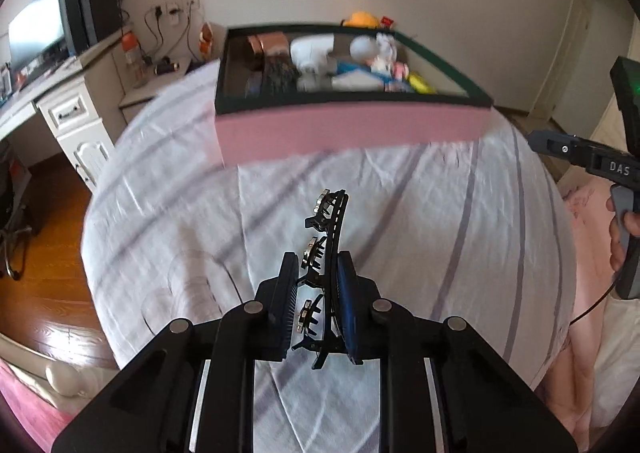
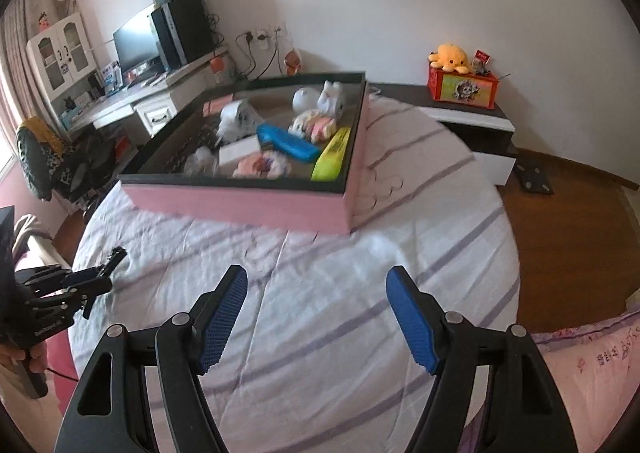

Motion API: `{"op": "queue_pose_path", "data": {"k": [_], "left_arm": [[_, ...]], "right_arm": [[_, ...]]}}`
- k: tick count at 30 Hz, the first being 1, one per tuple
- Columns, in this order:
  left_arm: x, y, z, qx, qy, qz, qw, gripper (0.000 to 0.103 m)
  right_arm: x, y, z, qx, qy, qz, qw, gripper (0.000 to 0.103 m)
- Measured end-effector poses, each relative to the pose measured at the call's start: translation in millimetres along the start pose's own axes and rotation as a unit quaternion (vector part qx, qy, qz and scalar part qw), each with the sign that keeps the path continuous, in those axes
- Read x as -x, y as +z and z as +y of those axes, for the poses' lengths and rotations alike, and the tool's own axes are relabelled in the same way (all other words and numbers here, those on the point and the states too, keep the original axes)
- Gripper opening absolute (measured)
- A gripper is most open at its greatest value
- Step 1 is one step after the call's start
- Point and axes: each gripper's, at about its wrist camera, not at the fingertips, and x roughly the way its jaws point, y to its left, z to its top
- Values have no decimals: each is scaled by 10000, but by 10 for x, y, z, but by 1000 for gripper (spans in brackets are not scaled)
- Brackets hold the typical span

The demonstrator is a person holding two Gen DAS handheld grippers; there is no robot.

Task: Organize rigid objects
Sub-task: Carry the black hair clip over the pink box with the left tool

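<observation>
My left gripper (image 1: 318,265) is shut on a black toothed hair clip (image 1: 326,237) with small metal ornaments and holds it above the white striped bed sheet (image 1: 420,205). The clip sticks out forward past the fingertips. A pink box with a dark rim (image 1: 352,127) stands ahead on the bed, filled with several toys and small items. My right gripper (image 2: 316,281) is open and empty over the sheet, short of the same box (image 2: 240,205). The left gripper with the clip also shows at the left edge of the right wrist view (image 2: 76,281).
A white desk (image 1: 60,105) with a monitor and speakers stands left of the bed. A low dark cabinet (image 2: 460,113) with a red box and a yellow plush stands beyond it. Wooden floor (image 2: 560,245) lies right of the bed. A pink quilt (image 2: 592,365) lies at the near right.
</observation>
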Motion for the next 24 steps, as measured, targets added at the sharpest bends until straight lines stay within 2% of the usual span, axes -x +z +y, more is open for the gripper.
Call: {"op": "queue_pose_path", "data": {"k": [7,12,14,15,17,20,22,24], "left_arm": [[85,497,47,-137,71,-328,9993,19],[16,862,32,-252,48,-426,9988,19],[-36,1001,36,-260,-6,-450,9986,19],[-71,1064,30,-262,-34,-443,9987,19],[-145,1169,12,-311,-59,-420,9986,19],[-280,1297,-7,-337,-144,-343,9987,19],[-386,1363,-16,-349,-143,-276,9989,19],[-489,1419,-24,-332,-158,-192,9991,19]], "right_arm": [[-102,423,-105,25,-284,-273,9992,74],[-422,754,-163,93,-429,-92,9990,72],[-627,865,-167,169,-542,100,9983,57],[-716,901,-175,188,-610,201,9978,52],[-869,947,-193,222,-666,354,9969,32],[-1014,968,-194,280,-615,500,9965,18],[-1051,966,-161,346,-590,539,9962,13],[-1053,970,-141,423,-657,542,9955,13]]}}
